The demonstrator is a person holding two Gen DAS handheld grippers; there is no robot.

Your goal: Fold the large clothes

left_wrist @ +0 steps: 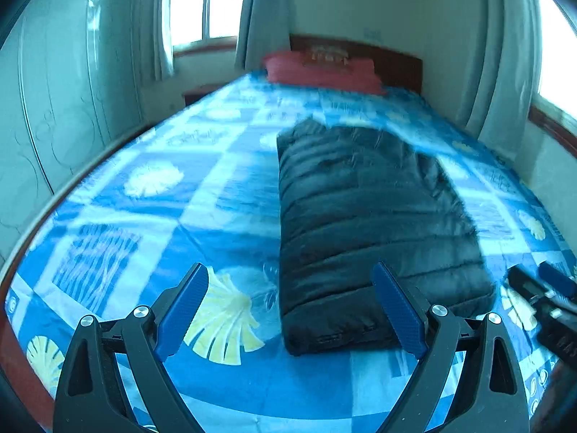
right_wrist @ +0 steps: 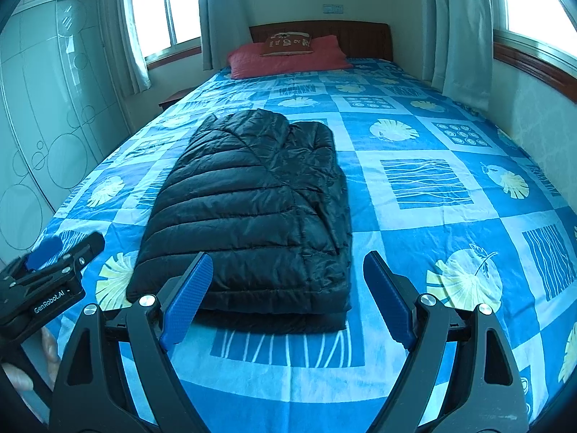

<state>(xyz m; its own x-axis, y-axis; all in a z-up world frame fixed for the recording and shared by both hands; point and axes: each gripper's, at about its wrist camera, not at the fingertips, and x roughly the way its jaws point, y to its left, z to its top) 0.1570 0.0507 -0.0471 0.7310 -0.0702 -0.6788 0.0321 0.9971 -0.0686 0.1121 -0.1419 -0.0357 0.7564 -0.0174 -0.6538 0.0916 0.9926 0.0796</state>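
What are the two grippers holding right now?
Nothing. The left gripper and the right gripper are both open with nothing between their pads. The folded black puffy jacket lies on the bed, ungripped.

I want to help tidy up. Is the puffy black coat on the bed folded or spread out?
Folded. The black coat lies on the bed sheet as a narrow bundle, no sleeves sticking out, with stacked layers along its near edge.

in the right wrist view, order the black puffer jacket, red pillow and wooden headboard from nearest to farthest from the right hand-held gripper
1. Black puffer jacket: folded on the bedspread, just beyond the right hand-held gripper, reaching between its open fingers from the left.
2. Red pillow: at the far end of the bed, left of centre.
3. Wooden headboard: behind the pillow, against the back wall.
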